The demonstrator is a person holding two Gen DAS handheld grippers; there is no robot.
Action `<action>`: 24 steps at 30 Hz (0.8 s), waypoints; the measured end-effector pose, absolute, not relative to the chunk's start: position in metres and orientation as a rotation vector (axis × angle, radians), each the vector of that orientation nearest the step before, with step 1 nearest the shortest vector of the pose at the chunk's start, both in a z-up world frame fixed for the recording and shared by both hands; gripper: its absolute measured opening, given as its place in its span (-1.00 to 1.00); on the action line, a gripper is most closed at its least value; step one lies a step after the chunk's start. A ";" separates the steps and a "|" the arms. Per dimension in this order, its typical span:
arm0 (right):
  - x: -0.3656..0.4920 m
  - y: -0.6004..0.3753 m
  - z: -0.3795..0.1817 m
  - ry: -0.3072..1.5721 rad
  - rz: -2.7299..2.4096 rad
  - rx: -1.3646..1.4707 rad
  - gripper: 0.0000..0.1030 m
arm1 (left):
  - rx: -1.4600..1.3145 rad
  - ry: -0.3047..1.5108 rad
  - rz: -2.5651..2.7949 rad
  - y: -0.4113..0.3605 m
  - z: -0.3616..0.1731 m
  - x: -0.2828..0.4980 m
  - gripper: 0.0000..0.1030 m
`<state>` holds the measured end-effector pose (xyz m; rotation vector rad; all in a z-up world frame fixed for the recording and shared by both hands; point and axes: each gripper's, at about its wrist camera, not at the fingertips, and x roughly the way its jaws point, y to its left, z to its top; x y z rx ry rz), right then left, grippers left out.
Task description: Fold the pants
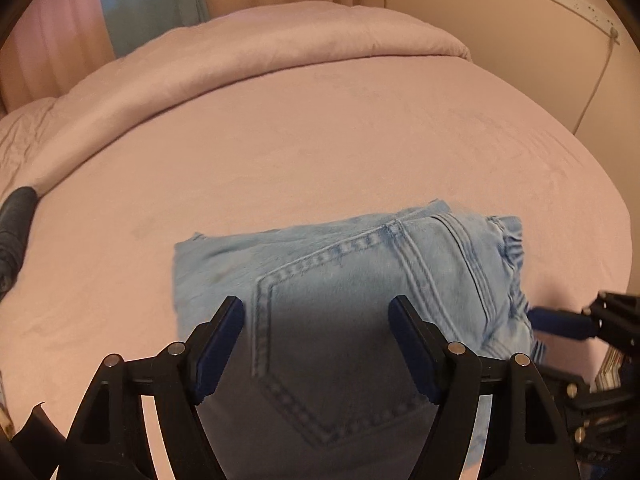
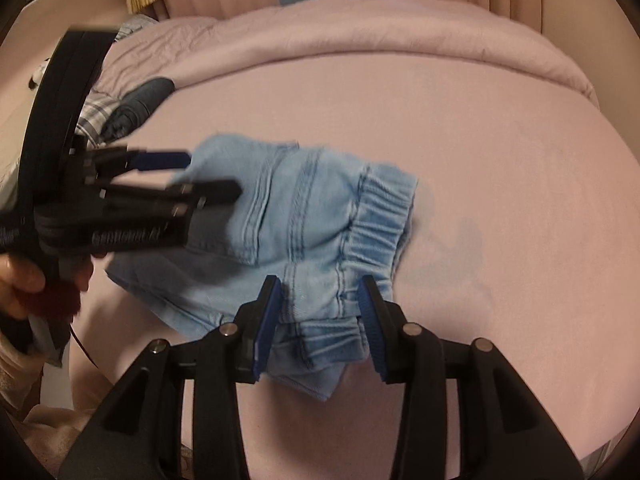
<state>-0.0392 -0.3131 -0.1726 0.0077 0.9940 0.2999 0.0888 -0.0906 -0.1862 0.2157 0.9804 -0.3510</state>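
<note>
**Last fold down, both claws letting go**

I have the pants [image 1: 360,280] lying as a compact, squarish bundle on the pink bed [image 1: 320,140], near the edge closest to me, with a back pocket facing up and the gathered elastic hem [image 2: 380,216] stacked along the right side. I judge the folding itself to be about finished; this looks like the release and tidy-up stage.

My left claw [image 1: 316,340] hangs over the pocket with its jaws wide apart and nothing pinched between them. My right claw [image 2: 320,312] sits at the elastic end with its jaws partly apart; the cuff lies between the pads, but I see a gap at each side, so I read it as not clamped. In the right wrist view the left claw points at the bundle's far-left corner, held by a hand [image 2: 20,280].

Next, I think both claws should lift straight away without snagging denim. The lower layers [image 2: 312,384] stick out a little under the cuff, so a light press or nudge to square the edges may be worthwhile. Other rolled clothes [image 2: 136,108] sit well apart at the left.
</note>
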 end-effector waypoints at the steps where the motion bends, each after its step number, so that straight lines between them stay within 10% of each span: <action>1: -0.039 -0.315 -0.175 0.999 0.295 0.025 -0.17 | 0.201 0.999 -0.354 -0.091 -0.191 0.093 0.48; 24: -0.049 -0.307 -0.169 0.982 0.227 -0.041 -0.08 | 0.067 0.970 -0.329 -0.033 -0.172 0.046 0.55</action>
